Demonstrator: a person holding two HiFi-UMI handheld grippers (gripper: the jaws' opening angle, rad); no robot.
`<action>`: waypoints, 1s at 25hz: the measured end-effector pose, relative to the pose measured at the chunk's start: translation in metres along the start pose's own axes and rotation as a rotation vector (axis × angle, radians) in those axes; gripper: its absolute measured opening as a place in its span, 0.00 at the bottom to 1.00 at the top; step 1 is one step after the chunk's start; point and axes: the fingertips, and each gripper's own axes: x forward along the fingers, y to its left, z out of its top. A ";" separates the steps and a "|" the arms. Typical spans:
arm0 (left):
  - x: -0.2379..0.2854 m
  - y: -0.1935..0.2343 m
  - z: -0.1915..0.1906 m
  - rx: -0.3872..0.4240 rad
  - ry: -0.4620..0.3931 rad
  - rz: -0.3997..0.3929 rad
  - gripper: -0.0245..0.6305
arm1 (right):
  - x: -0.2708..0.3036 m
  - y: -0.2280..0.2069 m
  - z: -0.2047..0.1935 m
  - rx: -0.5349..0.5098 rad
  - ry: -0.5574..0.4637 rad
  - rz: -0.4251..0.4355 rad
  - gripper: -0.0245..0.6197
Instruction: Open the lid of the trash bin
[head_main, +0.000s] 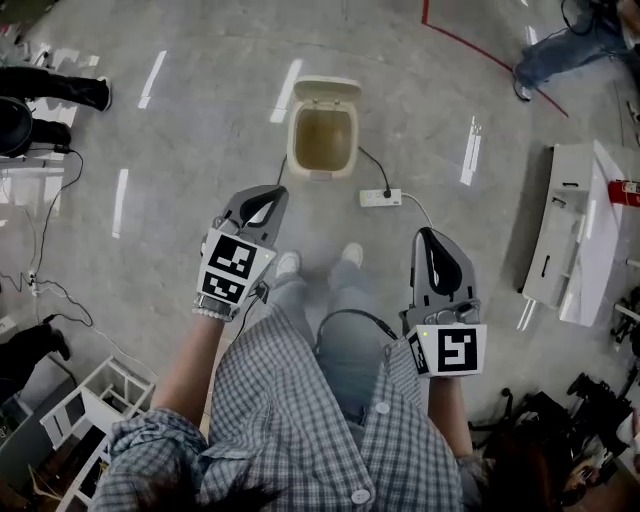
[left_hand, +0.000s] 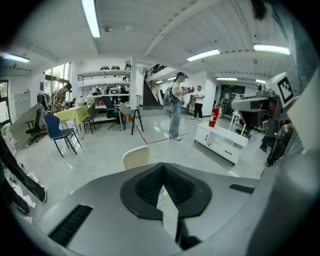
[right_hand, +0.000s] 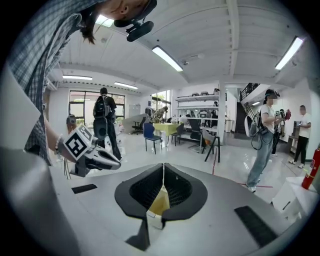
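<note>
At the far left of the head view, a bystander's dark-trousered legs (head_main: 60, 88) stood on the grey floor (head_main: 180, 150). A white rack (head_main: 100, 395) occupied the lower left corner.

The left gripper (head_main: 268, 195) was held in front of the operator, angled forward and slightly right, toward the bin. In the left gripper view its jaws were closed tip to tip, with nothing clamped between them. It was well apart from the bin.

The trash bin (head_main: 296, 140) stood on the floor ahead of the operator's white shoes (head_main: 288, 265), between the lines of the two grippers. Its lid (head_main: 327, 90) was already raised and tilted back at the far side, leaving the yellowish interior exposed. Neither gripper touched the bin or the lid.

A white power strip (head_main: 381, 197) lay on the floor just to the right of the bin, with a dark cable (head_main: 372, 165) running from it toward the bin.

The right gripper (head_main: 428, 235) was held lower and further right, pointing forward. In the right gripper view its jaws were likewise together, gripping nothing.

A white cabinet (head_main: 560, 240) stood at the right edge, well apart from the bin.
</note>
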 end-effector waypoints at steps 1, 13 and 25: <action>-0.009 0.002 0.006 0.007 -0.012 0.004 0.04 | 0.000 0.001 0.008 -0.008 -0.013 -0.003 0.07; -0.087 0.007 0.049 -0.006 -0.147 0.063 0.04 | -0.001 0.006 0.062 -0.059 -0.088 -0.008 0.07; -0.107 0.014 0.080 -0.007 -0.246 0.090 0.04 | 0.010 0.000 0.097 -0.039 -0.162 0.000 0.07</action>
